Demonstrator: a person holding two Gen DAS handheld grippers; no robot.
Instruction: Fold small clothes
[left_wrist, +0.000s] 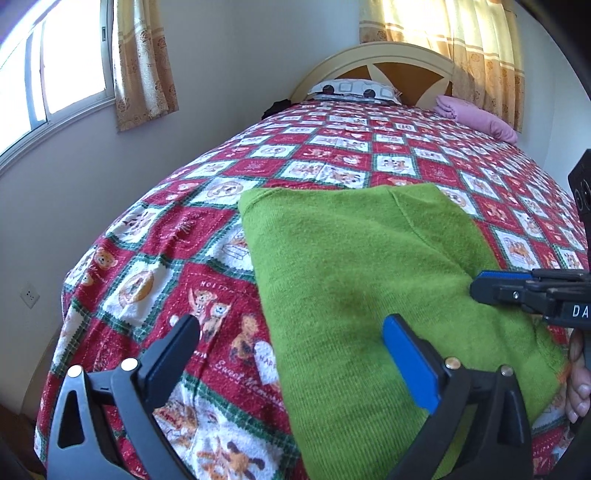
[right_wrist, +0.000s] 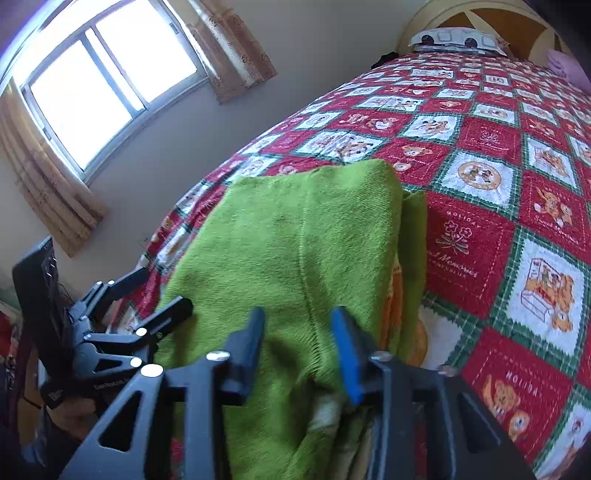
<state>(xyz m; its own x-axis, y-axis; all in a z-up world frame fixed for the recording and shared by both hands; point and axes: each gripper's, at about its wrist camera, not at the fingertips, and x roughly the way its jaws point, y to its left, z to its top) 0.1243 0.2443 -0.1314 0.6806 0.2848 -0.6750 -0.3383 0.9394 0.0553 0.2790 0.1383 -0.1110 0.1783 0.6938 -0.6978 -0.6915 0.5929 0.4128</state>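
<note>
Lying flat on bed (left_wrist: 332, 155) near foot edge: green sweater (left_wrist: 351, 266), partly folded. Left hand-held gripper (left_wrist: 291, 354) released, straddling left hem for pickup. Right hand-held gripper (right_wrist: 298, 343) spread apart over the near fold, nothing pinched.

green knit garment (left_wrist: 354, 266), red, white and green checked teddy-bear bedspread (left_wrist: 177, 266), pink pillow (left_wrist: 476, 116)

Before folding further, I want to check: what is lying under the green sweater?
The green sweater lies on a red patchwork bedspread. In the right wrist view, white and orange fabric shows beneath its right edge. Whatever lies under its middle is covered.
</note>
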